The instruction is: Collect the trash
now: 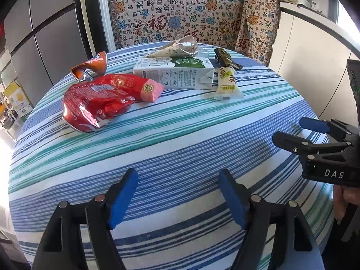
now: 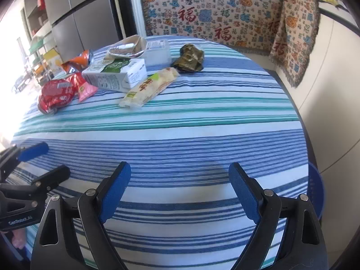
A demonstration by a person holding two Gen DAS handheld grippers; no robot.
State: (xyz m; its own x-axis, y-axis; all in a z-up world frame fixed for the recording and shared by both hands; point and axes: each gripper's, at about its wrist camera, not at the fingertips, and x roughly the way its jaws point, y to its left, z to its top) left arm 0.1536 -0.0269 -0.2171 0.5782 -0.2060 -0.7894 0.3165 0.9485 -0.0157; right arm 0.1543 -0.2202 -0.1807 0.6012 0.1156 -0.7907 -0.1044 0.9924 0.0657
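Observation:
Trash lies at the far side of a round table with a striped cloth (image 1: 180, 135): a crushed red can (image 1: 90, 117) under a red wrapper (image 1: 112, 87), a crushed orange can (image 1: 90, 67), a white-green milk carton (image 1: 173, 72), a paper cone (image 1: 175, 48), a yellow-white snack packet (image 1: 227, 83) and a dark green wrapper (image 1: 225, 57). My left gripper (image 1: 178, 177) is open and empty over the near cloth. My right gripper (image 2: 180, 173) is open and empty beside it; it also shows in the left wrist view (image 1: 292, 130). The carton (image 2: 117, 74), snack packet (image 2: 150, 87) and green wrapper (image 2: 190, 58) lie ahead of it.
A sofa with a patterned throw (image 1: 180, 11) stands behind the table. A grey fridge (image 1: 45, 33) is at the left, a white counter (image 1: 315, 45) at the right. A blue basket rim (image 2: 317, 191) shows below the table's right edge.

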